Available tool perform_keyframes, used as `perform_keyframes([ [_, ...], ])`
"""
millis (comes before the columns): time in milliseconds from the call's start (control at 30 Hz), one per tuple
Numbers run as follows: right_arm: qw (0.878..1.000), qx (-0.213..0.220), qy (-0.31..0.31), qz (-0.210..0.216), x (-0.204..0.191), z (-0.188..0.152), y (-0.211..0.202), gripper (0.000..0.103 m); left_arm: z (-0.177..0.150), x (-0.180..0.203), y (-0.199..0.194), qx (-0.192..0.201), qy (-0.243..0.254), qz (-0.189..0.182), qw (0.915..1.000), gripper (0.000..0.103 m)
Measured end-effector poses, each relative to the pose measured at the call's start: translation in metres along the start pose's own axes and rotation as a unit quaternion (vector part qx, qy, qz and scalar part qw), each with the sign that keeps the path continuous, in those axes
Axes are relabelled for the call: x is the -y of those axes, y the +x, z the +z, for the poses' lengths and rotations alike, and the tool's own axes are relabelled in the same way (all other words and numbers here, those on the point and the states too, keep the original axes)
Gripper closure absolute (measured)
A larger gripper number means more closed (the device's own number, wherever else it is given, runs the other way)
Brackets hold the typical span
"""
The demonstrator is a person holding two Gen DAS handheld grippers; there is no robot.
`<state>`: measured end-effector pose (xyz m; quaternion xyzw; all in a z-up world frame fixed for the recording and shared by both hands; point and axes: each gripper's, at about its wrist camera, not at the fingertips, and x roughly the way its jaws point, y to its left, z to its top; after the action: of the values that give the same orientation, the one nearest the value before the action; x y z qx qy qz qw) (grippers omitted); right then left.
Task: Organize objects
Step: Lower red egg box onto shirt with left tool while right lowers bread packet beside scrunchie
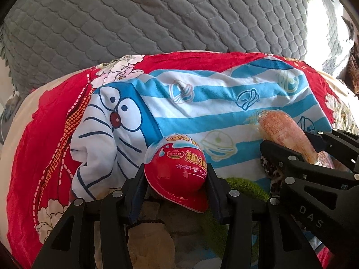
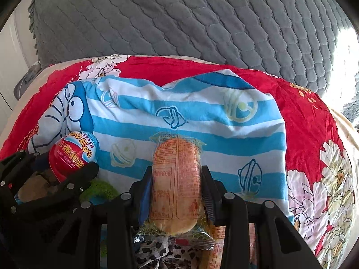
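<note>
My left gripper (image 1: pixel 176 192) clamps the red toy egg (image 1: pixel 176 170) at lower centre of its view, and my right gripper (image 2: pixel 177 192) clamps the wrapped bread (image 2: pixel 176 179) at lower centre over the striped cartoon cloth (image 2: pixel 190 121).

A: We see bright sun washing the grey quilt (image 1: pixel 157 18) white at its right end.

B: Yes, and we see its straight edges bend, with black corners around both pictures.
</note>
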<state>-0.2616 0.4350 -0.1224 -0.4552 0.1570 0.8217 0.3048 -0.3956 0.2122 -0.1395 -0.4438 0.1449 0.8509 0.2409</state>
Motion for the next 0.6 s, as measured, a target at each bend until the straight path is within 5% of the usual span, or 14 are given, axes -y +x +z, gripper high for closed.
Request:
perform_keyframes([
  [600, 1.000, -0.006, -0.011, -0.009, -0.0021, -0.0029, 0.0077, 0.062, 0.0020, 0.0001, 0.0059, -0.008, 0.006, 0.009, 0.9999, 0.053],
])
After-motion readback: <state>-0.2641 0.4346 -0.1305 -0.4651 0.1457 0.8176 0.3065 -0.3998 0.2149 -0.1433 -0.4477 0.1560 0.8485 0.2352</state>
